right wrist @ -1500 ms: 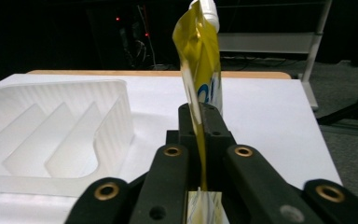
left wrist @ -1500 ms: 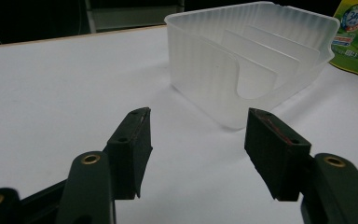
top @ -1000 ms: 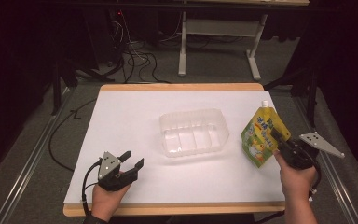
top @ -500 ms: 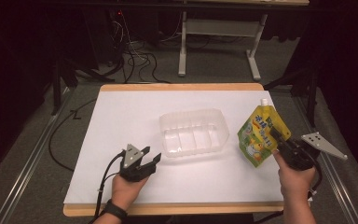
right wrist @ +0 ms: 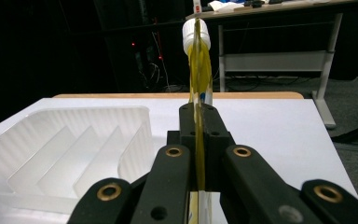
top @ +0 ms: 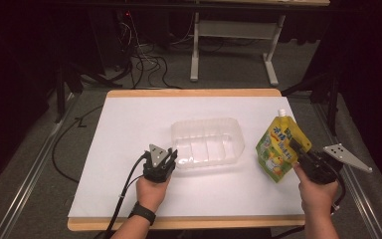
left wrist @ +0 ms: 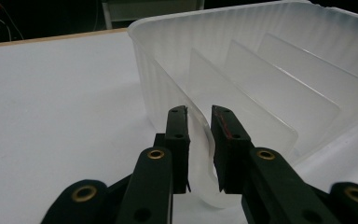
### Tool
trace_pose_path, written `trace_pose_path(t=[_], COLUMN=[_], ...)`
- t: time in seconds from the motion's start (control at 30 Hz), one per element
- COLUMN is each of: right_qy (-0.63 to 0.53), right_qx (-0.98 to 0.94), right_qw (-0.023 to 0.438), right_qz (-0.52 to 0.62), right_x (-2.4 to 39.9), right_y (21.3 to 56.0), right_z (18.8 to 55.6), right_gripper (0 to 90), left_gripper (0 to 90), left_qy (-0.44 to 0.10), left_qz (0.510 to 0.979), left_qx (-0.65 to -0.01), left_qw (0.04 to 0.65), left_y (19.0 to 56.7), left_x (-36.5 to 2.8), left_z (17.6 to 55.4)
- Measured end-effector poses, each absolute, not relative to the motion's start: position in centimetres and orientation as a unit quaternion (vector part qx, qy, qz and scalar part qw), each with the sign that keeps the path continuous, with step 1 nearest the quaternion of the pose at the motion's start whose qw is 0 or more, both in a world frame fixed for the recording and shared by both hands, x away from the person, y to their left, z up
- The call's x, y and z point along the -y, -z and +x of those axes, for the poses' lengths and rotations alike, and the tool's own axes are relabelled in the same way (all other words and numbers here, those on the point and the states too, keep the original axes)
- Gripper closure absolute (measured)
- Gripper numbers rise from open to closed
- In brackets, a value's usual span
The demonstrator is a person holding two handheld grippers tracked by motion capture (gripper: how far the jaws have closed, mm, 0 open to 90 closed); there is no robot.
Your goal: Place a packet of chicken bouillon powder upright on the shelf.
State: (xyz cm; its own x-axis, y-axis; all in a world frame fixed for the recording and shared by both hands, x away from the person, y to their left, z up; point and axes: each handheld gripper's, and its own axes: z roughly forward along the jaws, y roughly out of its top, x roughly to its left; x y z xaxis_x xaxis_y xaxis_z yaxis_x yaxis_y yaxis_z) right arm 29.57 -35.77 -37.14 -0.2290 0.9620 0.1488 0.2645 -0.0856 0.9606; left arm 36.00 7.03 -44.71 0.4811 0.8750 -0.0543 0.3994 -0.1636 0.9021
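A clear plastic tray (top: 204, 121) with inner dividers lies mid-table. My left gripper (top: 166, 158) is at its near left corner. In the left gripper view the jaws (left wrist: 200, 116) stand slightly apart, one on each side of the tray's curved corner wall (left wrist: 200, 140), so this gripper is open. A yellow-green drink pouch (top: 277, 147) with a white cap is held upright above the table's right side. My right gripper (top: 297, 148) is shut on the pouch's edge. In the right gripper view the pouch (right wrist: 199, 70) rises edge-on from the shut jaws (right wrist: 199, 112), with the tray (right wrist: 74, 114) to its left.
A white sheet (top: 129, 129) covers the wood-edged table. Bare sheet lies left of and behind the tray. Beyond the far edge are floor cables (top: 144, 59) and a desk frame (top: 234, 30). A grey plate (top: 345, 157) sticks out from the right gripper past the table's right edge.
My left gripper has moved right and forward from the near left of the table to the tray's corner, its jaws now straddling the wall. The right gripper and pouch have barely moved.
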Motion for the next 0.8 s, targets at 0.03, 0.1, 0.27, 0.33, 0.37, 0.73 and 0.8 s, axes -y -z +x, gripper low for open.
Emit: trace_pose_path(t=[0.03, 0.1, 0.27, 0.33, 0.37, 0.73, 0.8], right_qy=[-0.52, -0.521, -0.519, -0.518, -0.517, -0.52, -0.52], right_qx=[-0.587, -0.588, -0.589, -0.59, -0.591, -0.595, -0.594], right_qw=[0.336, 0.335, 0.335, 0.335, 0.334, 0.332, 0.334], right_qz=[0.522, 0.52, 0.521, 0.521, 0.521, 0.515, 0.514], right_x=[35.7, 35.7, 35.5, 35.5, 35.6, 35.2, 35.1], right_y=[37.1, 37.0, 37.1, 37.2, 37.2, 37.1, 37.1], right_z=[29.5, 29.5, 29.6, 29.7, 29.7, 29.5, 29.4], right_gripper=[90.0, 90.0, 90.0, 90.0, 90.0, 90.0, 90.0], left_gripper=[78.6, 79.1, 68.9, 65.9, 65.7, 50.5, 47.6], left_qy=[-0.253, -0.25, -0.219, -0.217, -0.217, -0.237, -0.243], left_qz=[0.72, 0.72, 0.728, 0.729, 0.729, 0.72, 0.725], left_qx=[-0.442, -0.444, -0.439, -0.438, -0.438, -0.415, -0.396], left_qw=[0.471, 0.471, 0.48, 0.48, 0.48, 0.503, 0.509], left_y=[44.7, 44.7, 44.6, 44.7, 44.7, 43.8, 43.4], left_x=[-7.2, -7.4, -7.7, -7.6, -7.6, -9.3, -10.4], left_z=[35.9, 35.8, 35.6, 35.3, 35.2, 31.9, 30.5])
